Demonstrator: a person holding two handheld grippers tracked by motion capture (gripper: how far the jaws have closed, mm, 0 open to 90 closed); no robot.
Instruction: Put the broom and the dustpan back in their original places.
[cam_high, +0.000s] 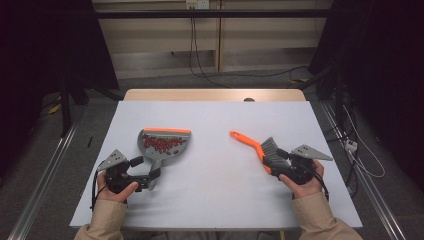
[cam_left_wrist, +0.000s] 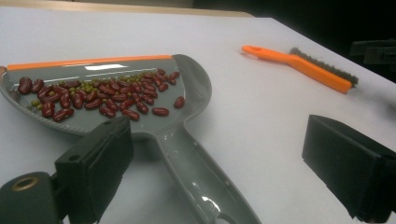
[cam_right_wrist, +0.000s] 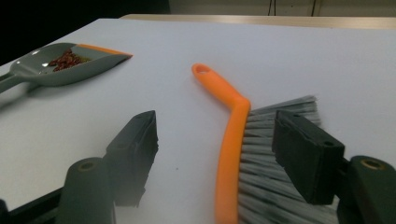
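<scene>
A: Resting on the table (cam_high: 210, 195), where's the dustpan (cam_high: 162, 146)?

B: At ten o'clock, full of beans (cam_high: 161, 143). Your left gripper (cam_high: 150, 177) straddles its handle, jaws released.

A: And the brush (cam_high: 260, 148)?

B: At three o'clock, lying flat. Your right gripper (cam_high: 280, 162) stands released around its bristles.

On the table (cam_high: 210, 200) your dustpan (cam_high: 162, 145) lies left of centre, beans (cam_high: 161, 143) in it, handle towards you between the left gripper's (cam_high: 150, 177) spread jaws. The brush (cam_high: 260, 147) lies well apart to the right, its near end between your right gripper's (cam_high: 280, 165) jaws.
</scene>
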